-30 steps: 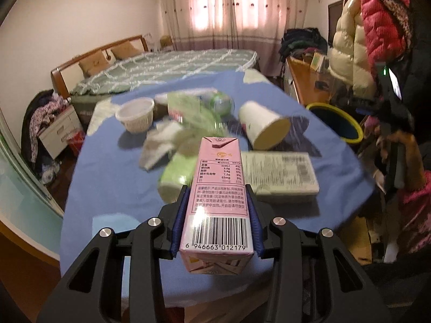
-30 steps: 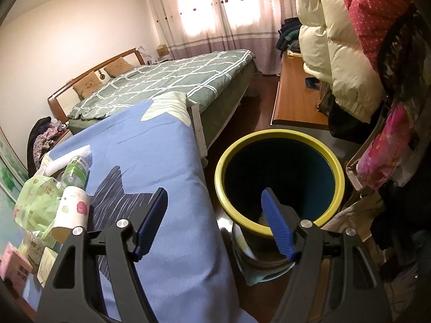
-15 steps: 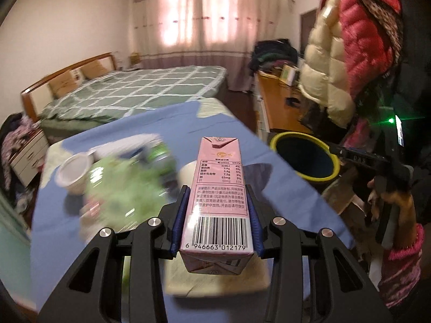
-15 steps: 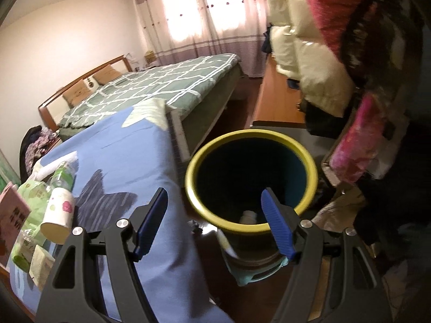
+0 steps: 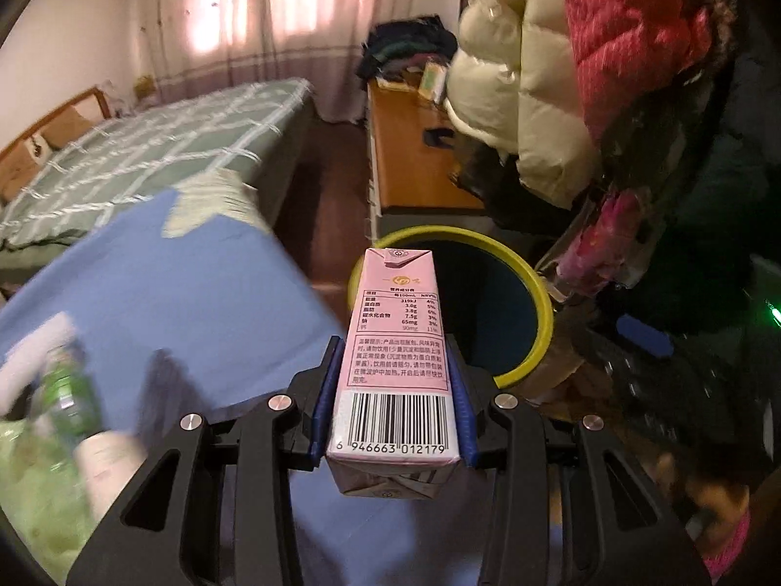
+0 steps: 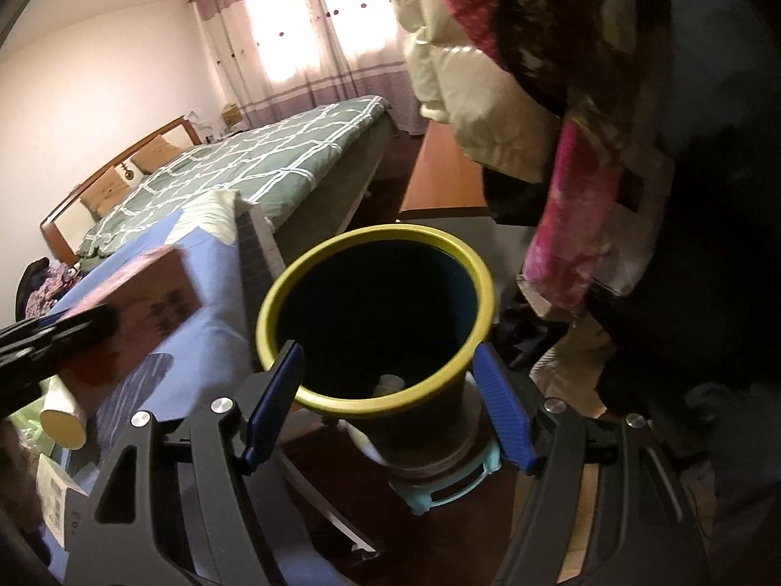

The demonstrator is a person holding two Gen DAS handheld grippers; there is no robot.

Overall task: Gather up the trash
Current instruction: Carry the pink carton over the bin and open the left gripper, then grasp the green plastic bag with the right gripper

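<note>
A pink milk carton (image 5: 396,342) with a barcode stands upright between the blue pads of my left gripper (image 5: 394,346), which is shut on it. It hangs over the right edge of the blue table (image 5: 171,293), just short of the yellow-rimmed bin (image 5: 539,293). In the right wrist view the carton (image 6: 151,307) shows blurred at the left. My right gripper (image 6: 387,351) is open above the near rim of the bin (image 6: 371,403), with nothing held. Something white lies at the bin's bottom (image 6: 388,383).
More trash lies on the table: a green bottle (image 5: 68,390), a paper cup (image 6: 61,420) and a printed pack (image 6: 53,493). Puffy coats (image 5: 561,97) hang close over the bin at the right. A wooden bench (image 5: 415,156) and a bed (image 5: 146,146) lie beyond.
The left gripper has swung right with the carton, from over the table's trash pile to beside the bin. The right gripper has moved nearer the bin, still open.
</note>
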